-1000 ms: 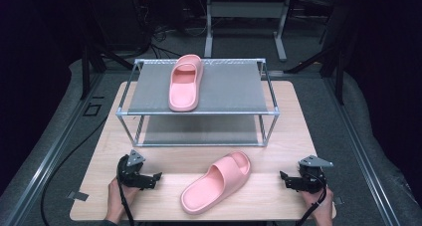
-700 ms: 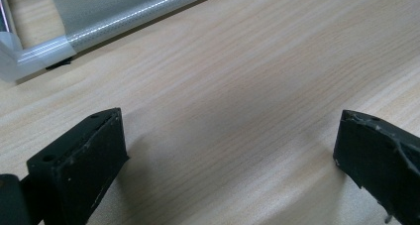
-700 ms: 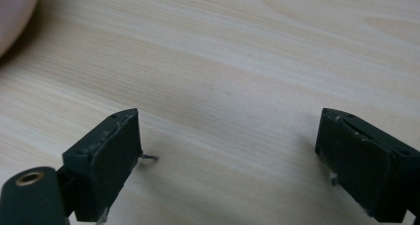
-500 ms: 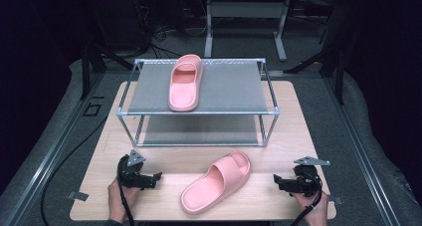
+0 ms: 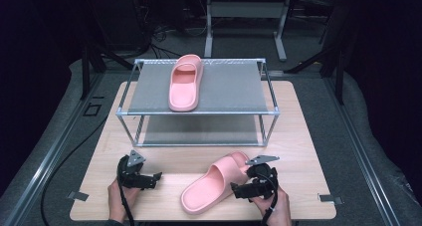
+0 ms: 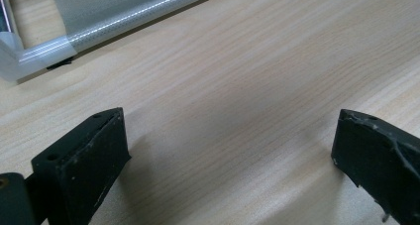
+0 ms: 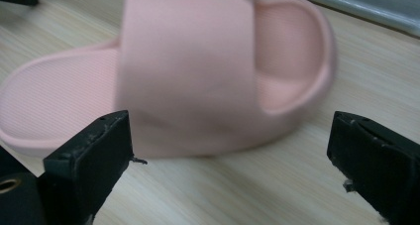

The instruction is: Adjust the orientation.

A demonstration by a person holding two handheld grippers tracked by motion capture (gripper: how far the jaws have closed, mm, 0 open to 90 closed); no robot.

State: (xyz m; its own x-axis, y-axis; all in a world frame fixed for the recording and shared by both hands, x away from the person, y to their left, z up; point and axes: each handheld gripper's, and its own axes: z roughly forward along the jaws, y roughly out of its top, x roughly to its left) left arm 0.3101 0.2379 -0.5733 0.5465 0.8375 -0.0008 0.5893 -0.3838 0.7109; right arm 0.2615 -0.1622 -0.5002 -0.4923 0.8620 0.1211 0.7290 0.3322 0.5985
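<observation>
One pink slipper (image 5: 185,81) lies on the top shelf of a metal rack (image 5: 199,113). A second pink slipper (image 5: 211,183) lies slanted on the wooden table (image 5: 298,136) in front of the rack. My right gripper (image 5: 235,190) is beside that slipper's strap end and points at its side. Its jaws have just been opening. In the right gripper view the slipper (image 7: 198,71) lies just ahead of the wide jaws of my right gripper (image 7: 230,155), untouched by the pads. My left gripper (image 5: 153,180) rests near the front left, open over bare wood (image 6: 228,150).
The rack has a lower grey shelf (image 5: 199,131), and its bottom rail (image 6: 124,24) shows ahead of the left gripper. Black cables trail from both grippers off the table's front edge. Dark floor and stand legs lie beyond the table.
My right gripper has moved left from near the table's right edge up to the slipper on the table. The left gripper and both slippers have stayed put.
</observation>
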